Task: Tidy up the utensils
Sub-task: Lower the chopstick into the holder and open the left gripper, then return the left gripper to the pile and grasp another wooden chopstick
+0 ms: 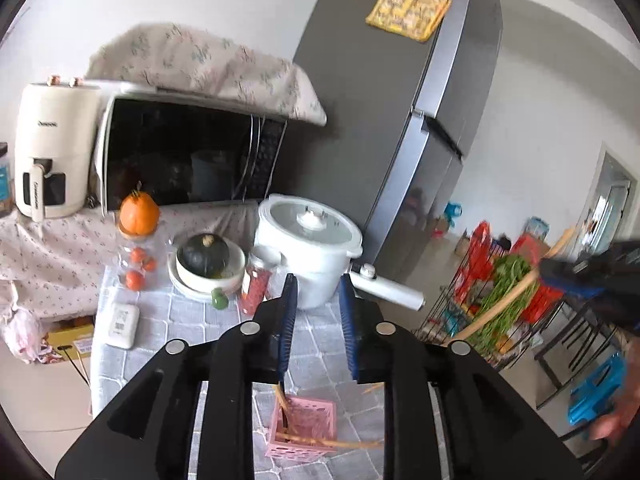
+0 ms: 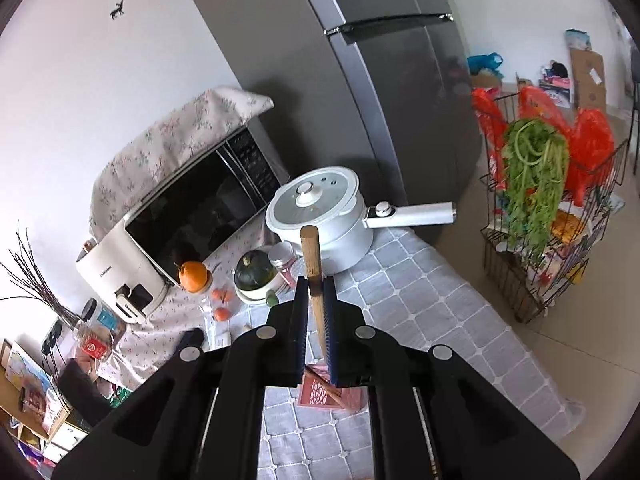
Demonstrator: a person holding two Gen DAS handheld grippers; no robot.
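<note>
A pink perforated basket (image 1: 316,414) stands on the grey tiled tablecloth just below my left gripper (image 1: 318,286). Wooden utensils (image 1: 282,400) lean inside the basket. The left gripper is open, with nothing between its blue pads. My right gripper (image 2: 316,286) is shut on a wooden utensil handle (image 2: 310,256) that sticks up past its fingertips. It hovers above the pink basket (image 2: 316,394). In the left wrist view the right gripper (image 1: 564,272) shows blurred at the right edge, with the long wooden utensil (image 1: 504,304) slanting down from it.
A white pot (image 2: 320,208) with a long handle stands at the back of the table. Left of it are a bowl holding a dark squash (image 1: 204,260), a jar of oranges (image 1: 138,240), a microwave (image 1: 180,152) and an air fryer (image 1: 52,148). A wire rack with greens (image 2: 536,200) stands right of the table, by the grey fridge (image 2: 380,80).
</note>
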